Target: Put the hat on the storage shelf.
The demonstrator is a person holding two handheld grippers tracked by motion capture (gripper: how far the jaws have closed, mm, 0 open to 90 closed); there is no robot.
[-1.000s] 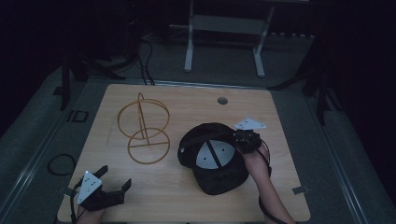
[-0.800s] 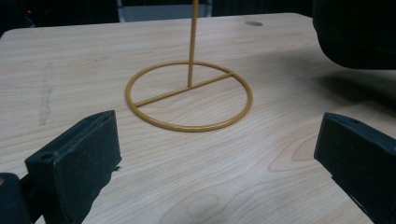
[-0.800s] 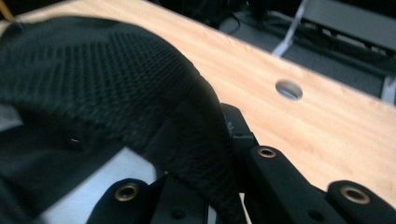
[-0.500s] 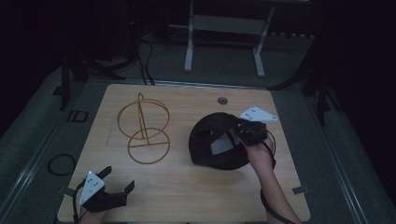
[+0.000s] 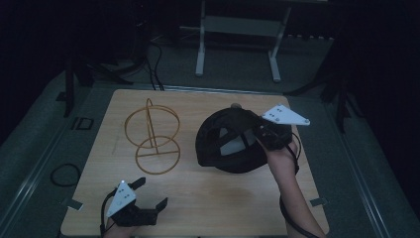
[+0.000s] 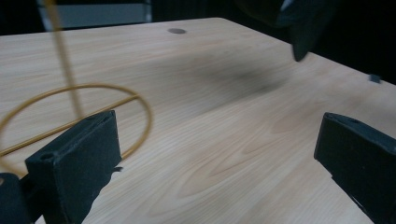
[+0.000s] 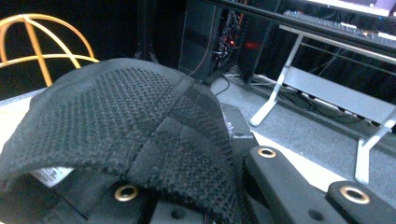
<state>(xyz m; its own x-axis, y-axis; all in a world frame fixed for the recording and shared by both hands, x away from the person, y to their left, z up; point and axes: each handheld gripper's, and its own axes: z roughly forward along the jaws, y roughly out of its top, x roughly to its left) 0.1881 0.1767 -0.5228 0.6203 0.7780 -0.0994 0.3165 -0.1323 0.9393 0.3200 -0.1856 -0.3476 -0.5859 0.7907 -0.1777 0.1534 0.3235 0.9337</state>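
Lifting the black cap (image 5: 228,144) near the tabletop's right edge, the right gripper (image 5: 267,136) pinches its rim. Judged next: seating it on the wire stand (image 5: 151,136). The left gripper (image 5: 141,198) rests spread at the front-left corner.

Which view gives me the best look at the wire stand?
The high view: the whole wire stand shows upright left of the cap. The left gripper view catches its base ring and stem, the right gripper view just its top.
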